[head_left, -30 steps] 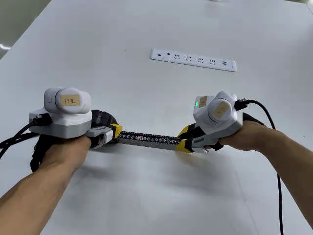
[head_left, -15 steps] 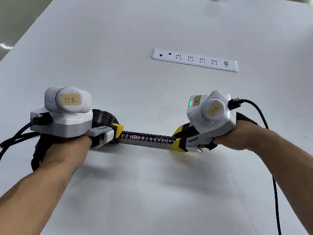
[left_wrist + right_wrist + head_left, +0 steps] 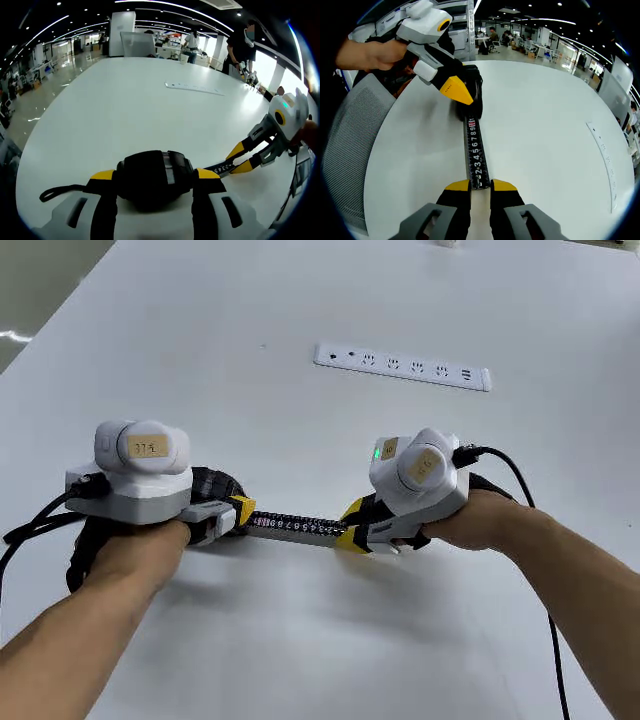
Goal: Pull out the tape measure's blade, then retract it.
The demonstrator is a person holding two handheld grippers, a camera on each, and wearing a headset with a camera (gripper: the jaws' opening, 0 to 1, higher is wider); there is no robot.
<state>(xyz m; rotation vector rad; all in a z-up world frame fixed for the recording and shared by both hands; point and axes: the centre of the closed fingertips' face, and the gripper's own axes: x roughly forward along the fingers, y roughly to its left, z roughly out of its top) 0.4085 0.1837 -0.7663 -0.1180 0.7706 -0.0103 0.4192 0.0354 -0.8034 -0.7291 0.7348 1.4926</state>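
Numerals 2 through 9 along the tape measure's blade (image 3: 476, 152)

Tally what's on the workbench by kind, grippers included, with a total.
Tape measure: 1
Power strip: 1
Grippers: 2 (left gripper, right gripper)
Total: 4

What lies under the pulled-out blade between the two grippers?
Bare white table lies beneath the blade. Its tip is hidden in the right gripper, and the left gripper covers part of the case.
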